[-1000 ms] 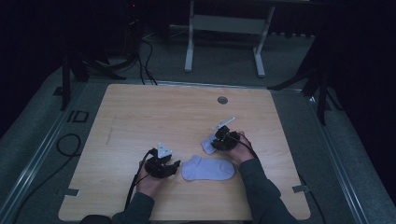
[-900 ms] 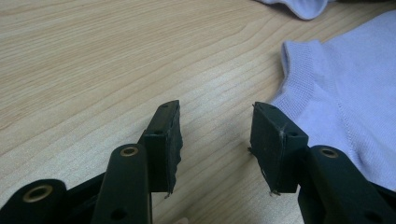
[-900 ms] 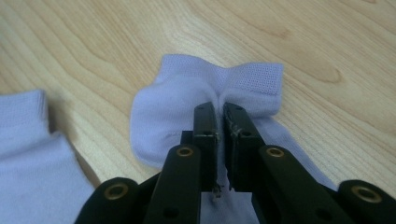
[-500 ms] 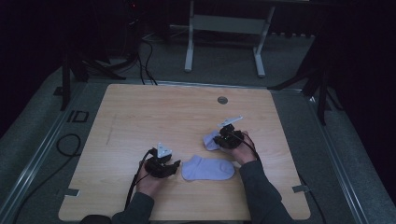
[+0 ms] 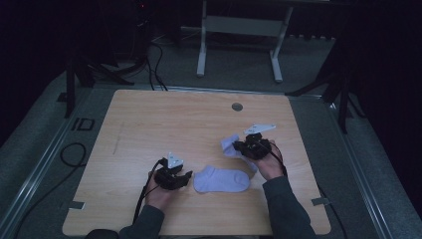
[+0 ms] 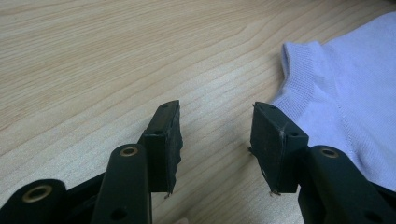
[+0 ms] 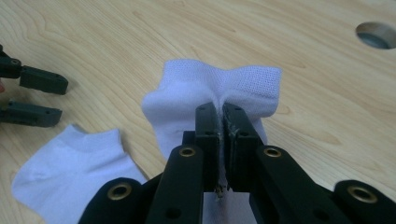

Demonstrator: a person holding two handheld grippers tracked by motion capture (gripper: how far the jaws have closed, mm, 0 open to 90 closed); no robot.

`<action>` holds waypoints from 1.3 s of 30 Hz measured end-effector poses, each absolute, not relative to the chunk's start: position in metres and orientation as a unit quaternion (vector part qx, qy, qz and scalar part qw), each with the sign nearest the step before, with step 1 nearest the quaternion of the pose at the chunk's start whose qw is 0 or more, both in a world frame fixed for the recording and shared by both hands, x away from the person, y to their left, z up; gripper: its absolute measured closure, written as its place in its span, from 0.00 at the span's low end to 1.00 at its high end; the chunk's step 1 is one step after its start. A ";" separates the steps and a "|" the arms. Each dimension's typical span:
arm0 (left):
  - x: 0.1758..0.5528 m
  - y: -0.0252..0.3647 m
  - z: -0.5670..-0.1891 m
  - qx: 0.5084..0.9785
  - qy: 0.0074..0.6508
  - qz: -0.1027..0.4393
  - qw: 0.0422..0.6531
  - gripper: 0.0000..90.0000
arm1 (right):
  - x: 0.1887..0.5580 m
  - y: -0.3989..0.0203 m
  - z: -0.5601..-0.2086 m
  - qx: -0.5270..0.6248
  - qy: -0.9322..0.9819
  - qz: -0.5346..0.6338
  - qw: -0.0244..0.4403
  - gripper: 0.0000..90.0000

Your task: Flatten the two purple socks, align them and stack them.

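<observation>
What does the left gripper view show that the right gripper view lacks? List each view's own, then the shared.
Left gripper view: left gripper open, ribbed cuff of the flat pale lilac fabric sock beside one jaw. Right gripper view: right gripper shut on a bunched pale lilac sock, round table hole. Shared: the flat sock, light wooden table.

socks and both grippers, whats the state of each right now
left gripper: open, nothing between its jaws, beside the flat sock's cuff
right gripper: shut on the pinched sock
pinched sock: bunched, gripped by the right gripper
flat sock: lying flat on the table, not held
</observation>
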State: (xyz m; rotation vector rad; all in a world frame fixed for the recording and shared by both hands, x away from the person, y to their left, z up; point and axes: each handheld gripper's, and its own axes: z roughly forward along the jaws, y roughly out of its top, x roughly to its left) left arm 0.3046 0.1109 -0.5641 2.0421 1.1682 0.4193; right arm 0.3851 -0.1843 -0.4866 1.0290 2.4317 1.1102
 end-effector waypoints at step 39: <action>0.304 0.111 -0.564 0.795 0.454 0.164 0.368 0.59 | 0.315 -0.183 -0.469 0.298 0.842 0.414 0.177 0.94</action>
